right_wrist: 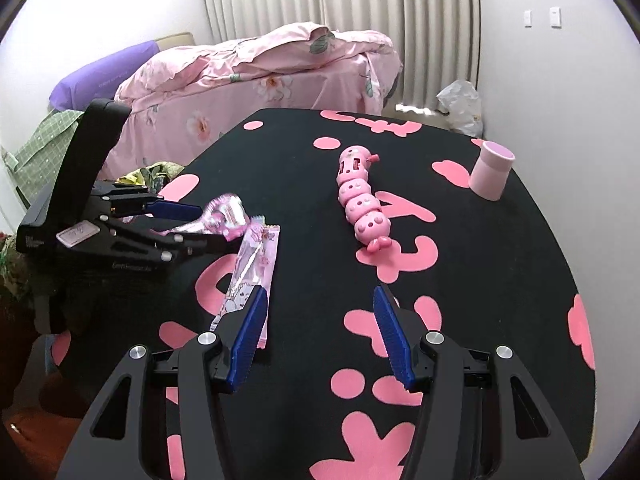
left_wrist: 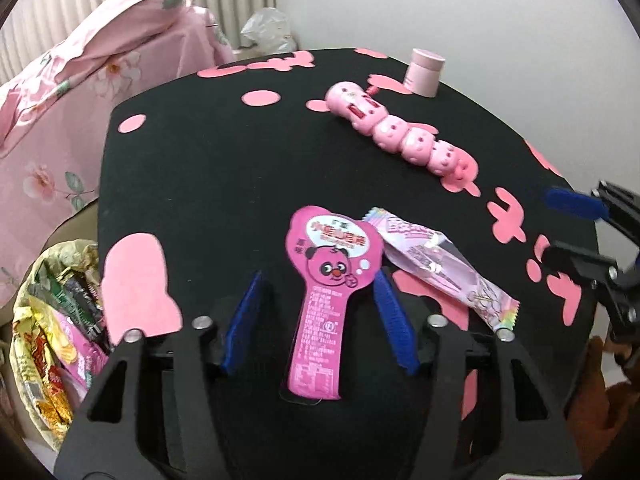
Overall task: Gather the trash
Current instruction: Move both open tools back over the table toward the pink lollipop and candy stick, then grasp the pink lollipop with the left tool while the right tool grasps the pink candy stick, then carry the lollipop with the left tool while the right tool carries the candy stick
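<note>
Left wrist view. The left gripper (left_wrist: 318,280) points down at the table (left_wrist: 224,168), which is covered in black cloth with pink shapes. Its jaws stand apart. Between the blue pads (left_wrist: 394,320) lies the magenta spoon-shaped wrapper (left_wrist: 322,292), flat on the cloth near the table's near edge, its round head pointing toward the table centre. The pads are close to the wrapper's sides; contact cannot be confirmed. The pale pink candy wrapper (left_wrist: 436,260) lies just beside it on the right, its upper end touching or overlapping the magenta wrapper's head. A pink caterpillar toy (left_wrist: 400,132) lies toward the far right of the table, with a pink cylindrical container (left_wrist: 426,72) standing behind it near the far edge. The right gripper (left_wrist: 592,232) enters at the right edge of the table. Off the table's left edge, a bag of collected wrappers (left_wrist: 56,336) sits lower down. A pink floral bedcover (left_wrist: 72,80) fills the far left.

Right wrist view. The right gripper (right_wrist: 320,332) hangs above the table (right_wrist: 500,280), jaws wide apart with nothing between them. Its left pad (right_wrist: 248,340) is over the near end of the pale pink candy wrapper (right_wrist: 252,264). The left gripper (right_wrist: 188,224) is at the table's left edge, over the magenta spoon-shaped wrapper (right_wrist: 222,216), which is blurred here. The caterpillar toy (right_wrist: 362,200) lies near the table centre; the container (right_wrist: 492,170) stands near the far right edge.
</note>
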The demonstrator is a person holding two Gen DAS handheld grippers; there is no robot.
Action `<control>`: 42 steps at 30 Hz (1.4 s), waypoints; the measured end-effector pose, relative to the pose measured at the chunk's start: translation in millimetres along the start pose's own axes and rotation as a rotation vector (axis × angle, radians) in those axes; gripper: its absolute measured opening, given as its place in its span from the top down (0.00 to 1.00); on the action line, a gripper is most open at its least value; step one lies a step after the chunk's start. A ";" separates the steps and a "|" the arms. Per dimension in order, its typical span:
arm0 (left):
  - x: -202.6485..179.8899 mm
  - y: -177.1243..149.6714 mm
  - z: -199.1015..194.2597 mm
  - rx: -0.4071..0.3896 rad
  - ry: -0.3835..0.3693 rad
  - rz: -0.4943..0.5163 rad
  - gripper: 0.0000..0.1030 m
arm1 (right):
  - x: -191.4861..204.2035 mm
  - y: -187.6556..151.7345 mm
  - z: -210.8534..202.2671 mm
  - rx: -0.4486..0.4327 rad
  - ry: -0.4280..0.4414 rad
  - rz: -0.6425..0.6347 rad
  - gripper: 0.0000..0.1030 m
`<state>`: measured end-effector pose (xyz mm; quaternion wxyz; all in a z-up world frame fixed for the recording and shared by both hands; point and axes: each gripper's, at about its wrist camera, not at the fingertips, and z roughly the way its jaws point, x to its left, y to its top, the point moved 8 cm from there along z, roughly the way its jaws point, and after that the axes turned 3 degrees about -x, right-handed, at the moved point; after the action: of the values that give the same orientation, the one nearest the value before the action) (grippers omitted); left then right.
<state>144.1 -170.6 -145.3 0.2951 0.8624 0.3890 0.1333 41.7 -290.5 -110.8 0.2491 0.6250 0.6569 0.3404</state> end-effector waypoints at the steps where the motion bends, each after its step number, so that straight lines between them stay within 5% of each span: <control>1: 2.7 -0.4 -0.8 0.000 0.004 -0.012 0.59 | 0.4 -1.3 1.2 0.002 0.000 0.003 0.49; 7: 25.2 -6.3 -14.3 -0.032 -0.014 -0.162 0.84 | 15.0 2.3 7.7 0.006 -0.001 -0.032 0.49; 14: 46.9 -15.3 -47.9 -0.134 -0.032 -0.303 0.84 | 43.3 7.2 31.4 0.050 0.092 -0.047 0.50; 20: 54.8 -19.3 -66.0 -0.175 -0.006 -0.309 0.84 | 58.3 -8.4 59.3 0.156 0.106 -0.096 0.63; 21: 56.4 -19.6 -68.4 -0.181 -0.002 -0.311 0.84 | 59.5 -7.8 58.5 0.147 0.112 -0.099 0.73; 24: 62.1 -20.0 -76.3 -0.201 -0.001 -0.325 0.84 | 62.3 -2.9 57.0 0.141 0.110 -0.125 0.81; 34: 87.4 -20.1 -114.4 -0.281 0.058 -0.342 0.84 | 83.1 54.5 42.8 0.057 0.100 -0.290 0.83; 42: 149.5 -37.2 -148.5 -0.344 0.180 -0.467 0.84 | 149.0 110.8 45.3 -0.043 0.171 -0.421 0.83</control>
<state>152.7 21.2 -50.7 0.4238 0.6718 0.5731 0.2017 133.9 -138.2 -41.2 0.2711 0.4374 0.7843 0.3465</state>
